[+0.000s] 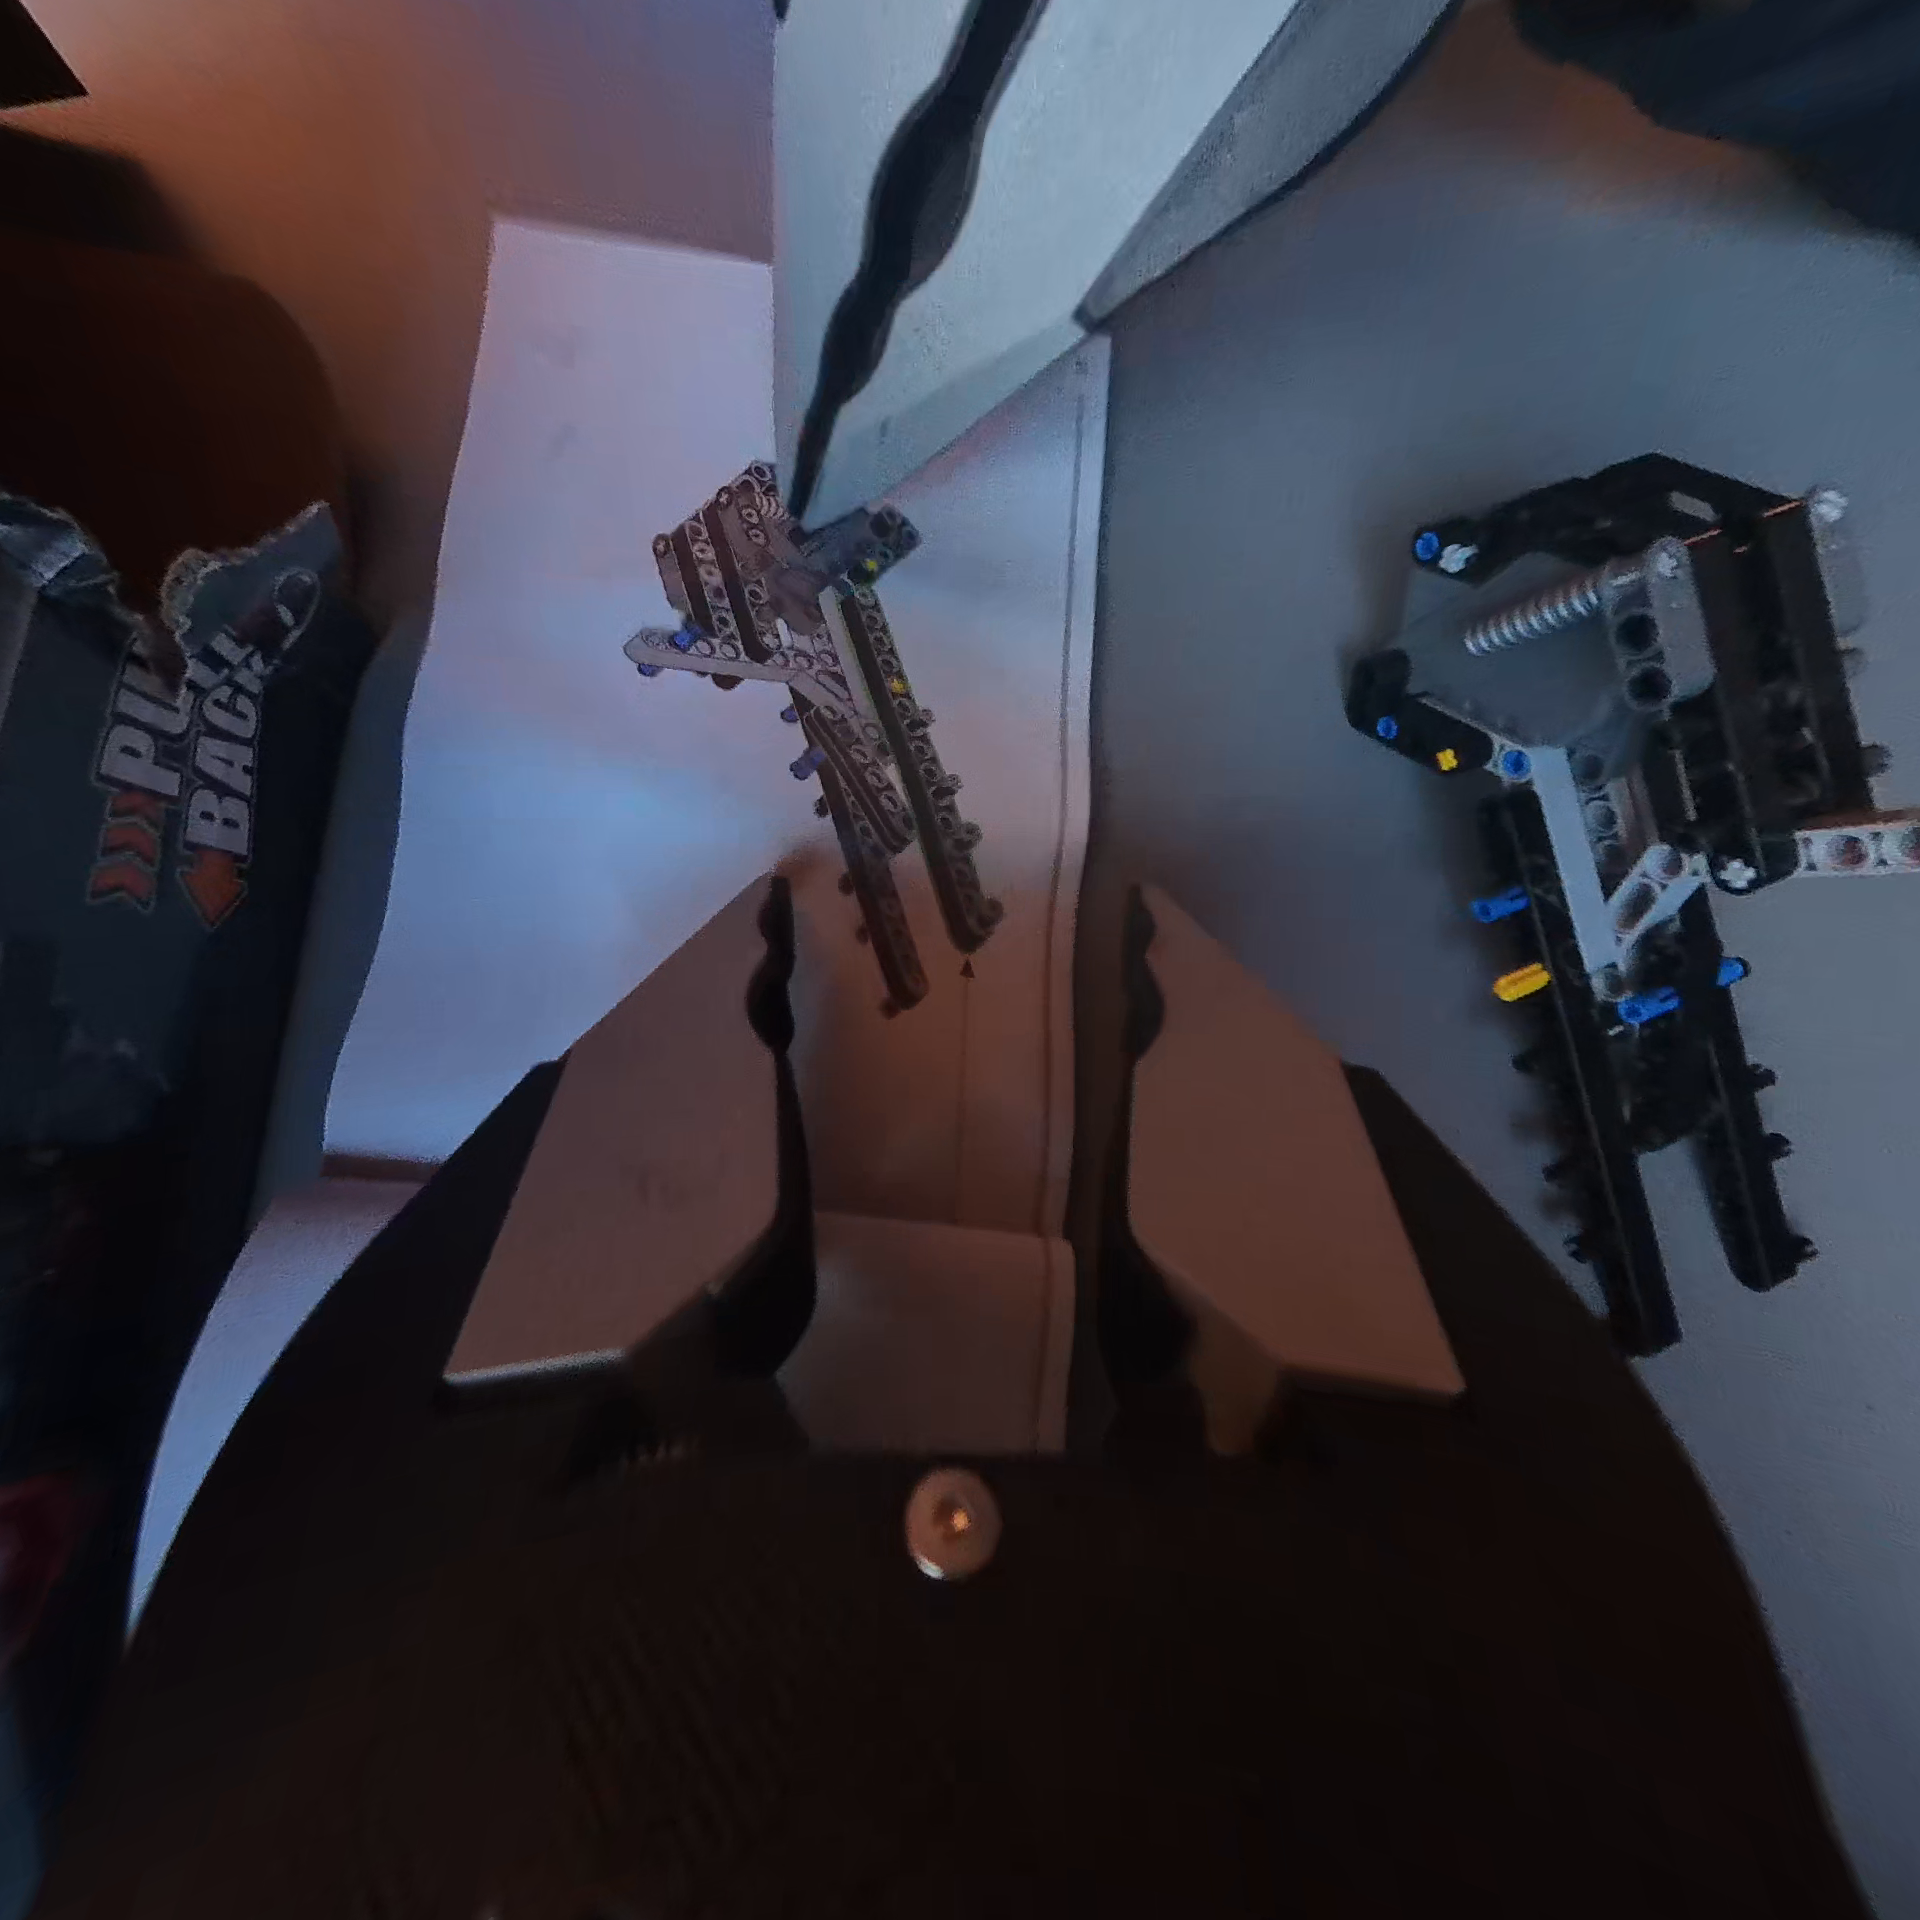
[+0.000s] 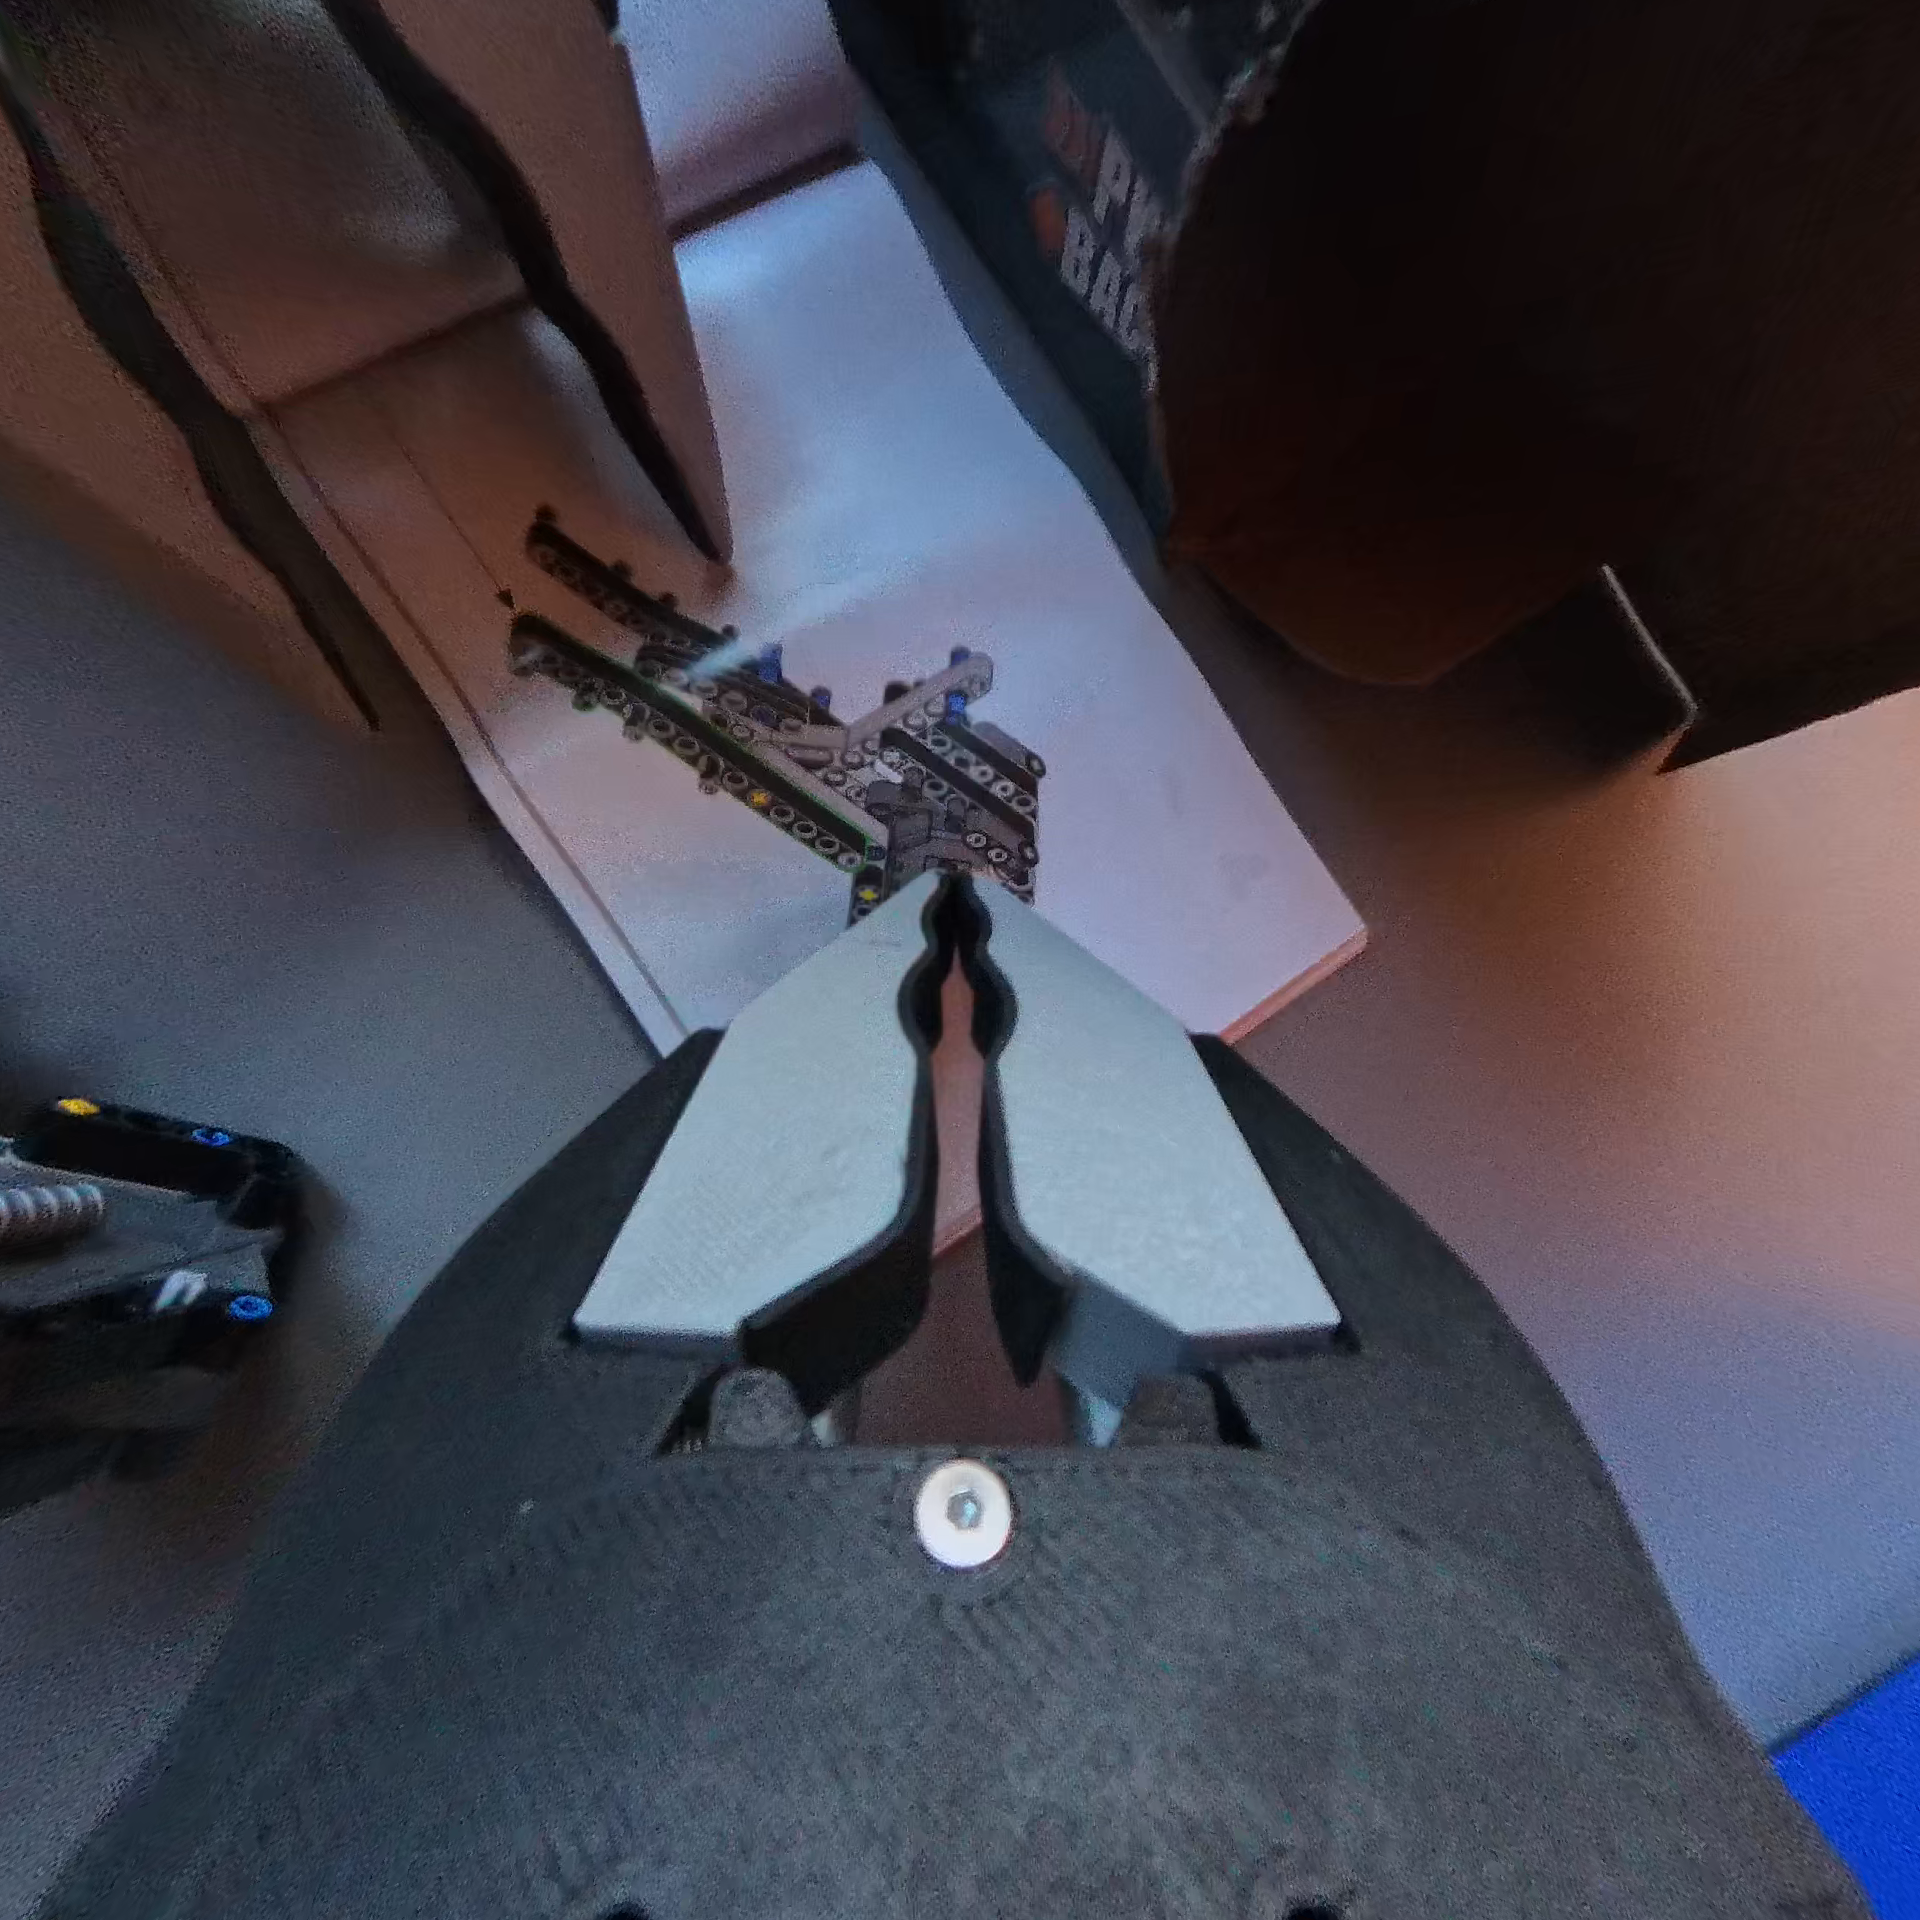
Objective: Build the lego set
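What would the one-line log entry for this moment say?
left tool: open, over instruction booklet | right tool: shut, tips at booklet's printed diagram | lego assembly: on table, untouched | box: beside booklet

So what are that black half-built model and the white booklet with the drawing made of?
The half-built model looks like hard moulded plastic: black beams with rows of round holes, blue and yellow pins, slight sheen. Its ribbed grey spring-like part could be plastic or metal. The booklet appears to be thin glossy paper: it curves, reflects light softly and carries a printed drawing.

Dim, warm-tinted light; soft blur, fisheye-warped edges.
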Demonstrator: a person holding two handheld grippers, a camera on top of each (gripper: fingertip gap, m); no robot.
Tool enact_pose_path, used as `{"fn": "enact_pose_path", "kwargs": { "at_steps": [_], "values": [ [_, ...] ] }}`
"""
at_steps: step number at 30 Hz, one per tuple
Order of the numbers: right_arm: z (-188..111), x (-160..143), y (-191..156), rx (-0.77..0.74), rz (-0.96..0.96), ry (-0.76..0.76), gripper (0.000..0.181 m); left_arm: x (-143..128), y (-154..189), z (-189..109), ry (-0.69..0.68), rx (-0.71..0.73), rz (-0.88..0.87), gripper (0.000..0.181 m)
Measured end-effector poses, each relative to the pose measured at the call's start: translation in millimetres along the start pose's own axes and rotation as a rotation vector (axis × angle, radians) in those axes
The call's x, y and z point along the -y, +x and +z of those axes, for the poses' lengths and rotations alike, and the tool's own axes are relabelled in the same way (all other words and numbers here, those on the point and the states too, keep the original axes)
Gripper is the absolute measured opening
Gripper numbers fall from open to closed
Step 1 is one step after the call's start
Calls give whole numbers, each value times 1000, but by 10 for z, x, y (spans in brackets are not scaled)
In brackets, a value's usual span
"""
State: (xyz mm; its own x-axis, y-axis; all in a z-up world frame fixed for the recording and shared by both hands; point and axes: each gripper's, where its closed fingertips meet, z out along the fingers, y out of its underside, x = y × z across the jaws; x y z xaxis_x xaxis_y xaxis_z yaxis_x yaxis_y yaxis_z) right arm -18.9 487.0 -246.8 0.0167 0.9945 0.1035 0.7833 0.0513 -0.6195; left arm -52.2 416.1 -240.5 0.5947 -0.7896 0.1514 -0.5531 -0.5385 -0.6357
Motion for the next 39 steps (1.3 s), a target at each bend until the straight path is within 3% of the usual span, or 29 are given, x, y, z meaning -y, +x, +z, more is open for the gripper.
{"fn": "enact_pose_path", "kwargs": {
  "at_steps": [1,8,11,23,29,31,34,35,39],
  "values": [
    [4,11,-3,-5,-6,3,0,7,-8,-1,-1,1,1,61],
    [41,82,-87,97,103,60,0,63,-38,85,24,60,44,58],
    [54,109,-119,123,125,82,0,74,-4,99,25,53,43,66],
    [75,148,-167,164,150,107,0,82,89,168,-76,105,136,68],
    [75,151,-171,171,152,109,0,172,-14,47,-6,107,97,41],
    [68,151,-184,178,161,98,9,175,-4,40,3,91,87,45],
    [-38,173,-325,288,182,90,28,14,-15,81,-101,100,74,87],
    [-92,173,-338,306,178,95,34,-14,-14,92,-113,101,80,93],
    [-257,64,-284,259,84,107,52,0,-55,75,-85,117,120,61]
  ]
}}
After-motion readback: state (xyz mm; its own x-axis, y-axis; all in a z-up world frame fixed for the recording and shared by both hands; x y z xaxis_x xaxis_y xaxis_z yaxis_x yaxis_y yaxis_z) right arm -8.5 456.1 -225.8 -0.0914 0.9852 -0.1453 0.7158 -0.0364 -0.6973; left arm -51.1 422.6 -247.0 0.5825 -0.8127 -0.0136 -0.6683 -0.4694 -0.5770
